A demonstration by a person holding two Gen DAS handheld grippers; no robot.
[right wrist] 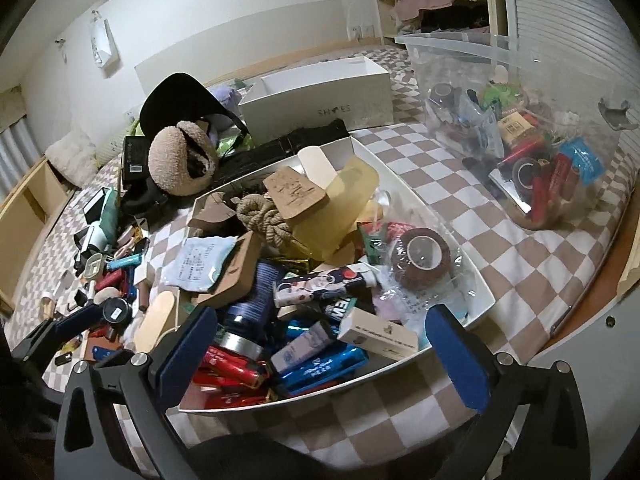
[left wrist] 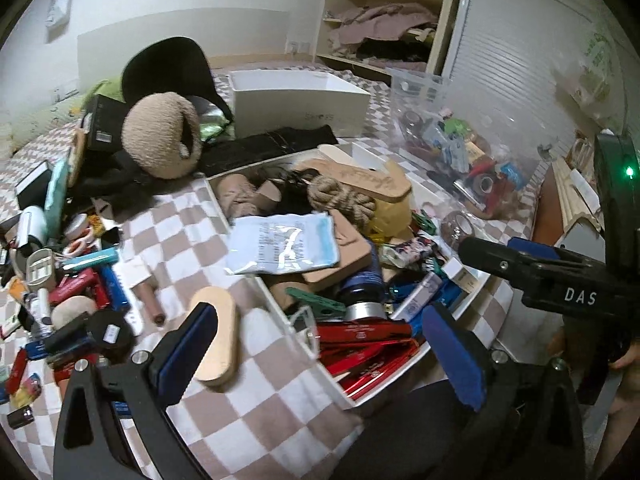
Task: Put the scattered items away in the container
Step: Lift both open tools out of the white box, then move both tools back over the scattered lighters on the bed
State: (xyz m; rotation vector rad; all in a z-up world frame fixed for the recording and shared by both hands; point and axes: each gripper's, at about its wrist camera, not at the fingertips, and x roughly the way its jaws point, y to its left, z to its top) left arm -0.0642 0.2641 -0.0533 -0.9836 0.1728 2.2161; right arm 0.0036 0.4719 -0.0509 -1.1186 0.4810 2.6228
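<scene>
Both my jaws stand wide apart with nothing between them: the left gripper (left wrist: 320, 344) and right gripper (right wrist: 324, 356) hang over the white rectangular tray (right wrist: 476, 276), heaped with clutter. A scattered pile of small items (left wrist: 72, 280) lies on the checked brown-and-white cloth (left wrist: 180, 224), left of the tray.

Both fisheye cameras ride on the hand-held grippers, each looking forward and steeply down between its own blue-padded jaws at the bed with the brown-and-white checked cover (left wrist: 168, 216). The left wrist view sits close over the left rim of the shallow white tray (left wrist: 244, 184); the right wrist view hangs over the tray's (right wrist: 472, 272) near end. Both share the tray, the white shoe box (left wrist: 304, 104) (right wrist: 320, 100) and the clear plastic bin (left wrist: 460, 132) (right wrist: 520, 128).
</scene>
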